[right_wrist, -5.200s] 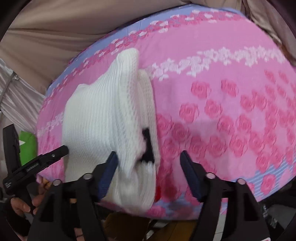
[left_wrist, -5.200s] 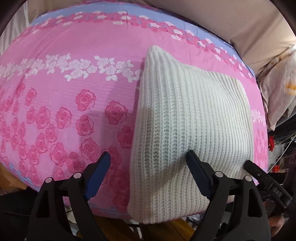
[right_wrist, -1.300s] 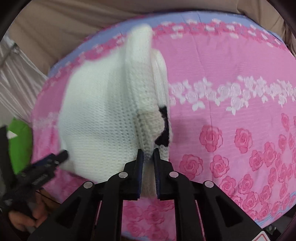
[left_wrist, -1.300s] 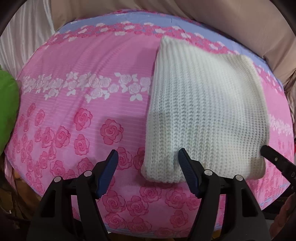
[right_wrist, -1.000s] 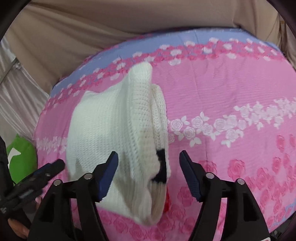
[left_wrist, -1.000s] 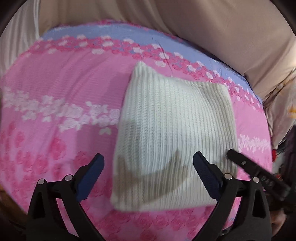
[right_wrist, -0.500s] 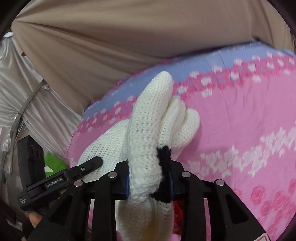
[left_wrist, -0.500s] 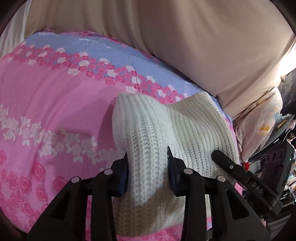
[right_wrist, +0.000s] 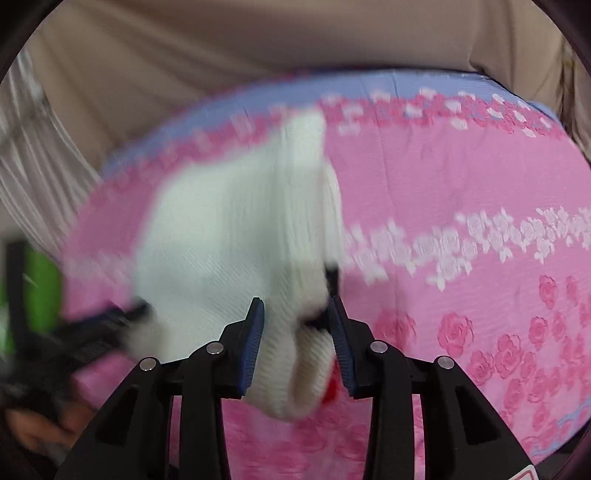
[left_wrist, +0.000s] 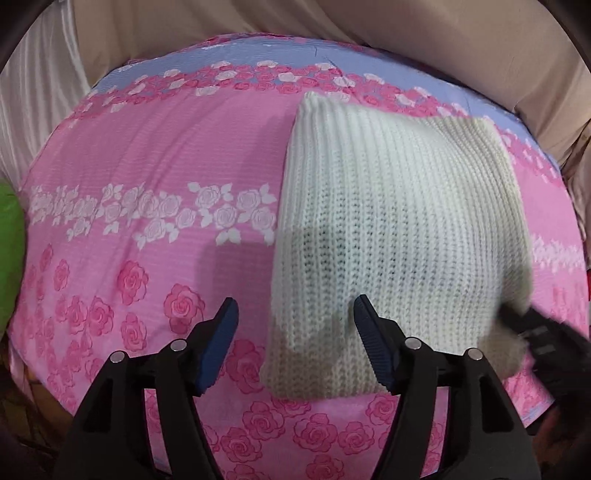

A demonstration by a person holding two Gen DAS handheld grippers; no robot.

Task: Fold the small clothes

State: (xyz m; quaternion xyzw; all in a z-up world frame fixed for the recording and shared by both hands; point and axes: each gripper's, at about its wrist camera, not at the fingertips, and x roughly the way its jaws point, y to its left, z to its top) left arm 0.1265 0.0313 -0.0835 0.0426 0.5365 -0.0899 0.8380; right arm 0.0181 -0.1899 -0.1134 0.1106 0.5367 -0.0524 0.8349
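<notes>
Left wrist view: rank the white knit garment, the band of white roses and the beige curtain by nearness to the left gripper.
From the left gripper:
1. White knit garment, folded, right of centre, beside its right finger.
2. Band of white roses, mid-sheet, left.
3. Beige curtain, beyond the bed's far edge.

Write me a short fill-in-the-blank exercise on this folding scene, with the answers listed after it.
1. The folded knitted garment is ____ in colour.
2. It lies on a pink bedsheet printed with ____.
3. The left gripper has its blue-padded fingers spread ____, gripping nothing.
4. In the right wrist view, the right gripper has the garment's thick rolled ____ between its fingers.

Missing words: white; roses; open; edge
</notes>
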